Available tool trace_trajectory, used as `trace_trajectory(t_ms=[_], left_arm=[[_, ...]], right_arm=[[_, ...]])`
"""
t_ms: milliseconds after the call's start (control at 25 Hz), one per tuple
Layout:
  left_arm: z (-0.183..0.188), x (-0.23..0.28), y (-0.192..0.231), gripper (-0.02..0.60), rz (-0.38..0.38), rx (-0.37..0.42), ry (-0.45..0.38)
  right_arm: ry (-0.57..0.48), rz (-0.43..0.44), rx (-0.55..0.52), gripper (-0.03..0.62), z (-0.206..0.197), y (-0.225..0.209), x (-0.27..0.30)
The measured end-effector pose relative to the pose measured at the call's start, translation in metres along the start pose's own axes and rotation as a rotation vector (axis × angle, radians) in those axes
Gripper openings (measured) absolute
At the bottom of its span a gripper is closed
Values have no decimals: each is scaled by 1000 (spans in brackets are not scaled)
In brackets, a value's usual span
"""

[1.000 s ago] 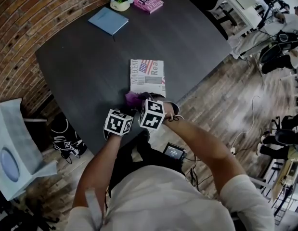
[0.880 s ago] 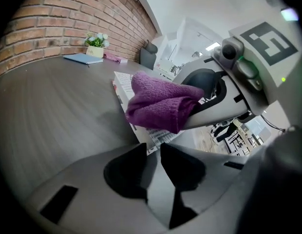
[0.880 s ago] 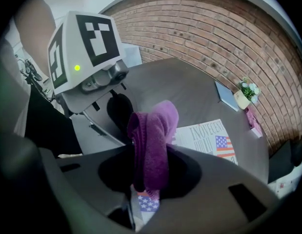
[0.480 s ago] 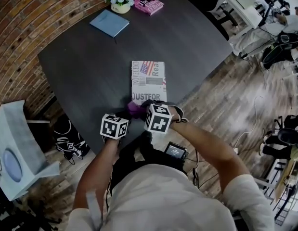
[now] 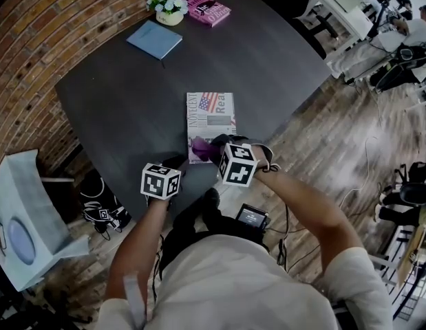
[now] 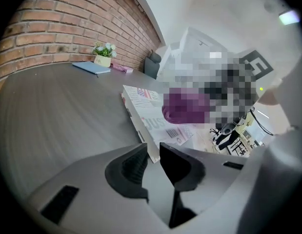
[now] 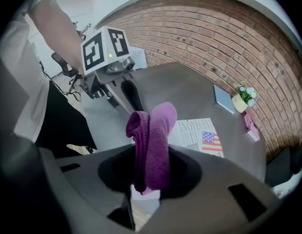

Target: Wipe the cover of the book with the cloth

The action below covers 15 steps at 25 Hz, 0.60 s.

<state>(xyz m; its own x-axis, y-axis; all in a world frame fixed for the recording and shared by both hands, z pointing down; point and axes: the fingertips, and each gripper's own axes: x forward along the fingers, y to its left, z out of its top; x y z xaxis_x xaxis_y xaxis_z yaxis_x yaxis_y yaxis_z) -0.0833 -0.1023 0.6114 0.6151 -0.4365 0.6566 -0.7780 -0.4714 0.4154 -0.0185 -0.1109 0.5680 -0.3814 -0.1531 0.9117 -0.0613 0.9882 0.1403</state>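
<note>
Noting the grip first: the right gripper (image 7: 150,186) is clamped on the cloth (image 7: 153,135), pinched at a fold so that two rounded lobes stick out past the tips. We judge this deliberate: the free lobes make a soft pad, and the hard jaws are held off the cover. The gripper tips steeply down over the near end of the book (image 5: 211,115), which suits pressing and dragging along the cover. We cannot tell from any view whether the cloth touches the cover.

Next, the left gripper (image 6: 153,152): its jaws are a narrow gap apart with nothing between them, and they have just been closing. It hangs just beside the book's near left corner, off the cover. Our reading is that it is on hand to steady the book should the wipe push it, and is clear of the wiping path.

Book: lies flat, mid-table (image 5: 116,95), long edges running away from us, cover up.

Materials.
- Cloth: purple, plush, short nap. It is limp enough to fold yet thick enough to hold its bulge.
- Book: thin, rectangular, with a pale smooth cover bearing large lettering, a flag print and a barcode. It is probably slick, so it may slide.
- Table: dark, matt, faint straight grain.
- Jaw pads (image 6: 131,167): dark, ribbed faces on grey moulded bodies.
</note>
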Motion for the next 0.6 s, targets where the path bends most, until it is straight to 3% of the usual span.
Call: trace_trajectory(t_ms=[280,600], left_arm=[[20,13,-7,70,-8,57,15],[29,27,-8,11,-2,98,57]], right_arm=[[54,-135,42,109,-32,-61,-5],[106,-255,24,108,-53,-132,-3]])
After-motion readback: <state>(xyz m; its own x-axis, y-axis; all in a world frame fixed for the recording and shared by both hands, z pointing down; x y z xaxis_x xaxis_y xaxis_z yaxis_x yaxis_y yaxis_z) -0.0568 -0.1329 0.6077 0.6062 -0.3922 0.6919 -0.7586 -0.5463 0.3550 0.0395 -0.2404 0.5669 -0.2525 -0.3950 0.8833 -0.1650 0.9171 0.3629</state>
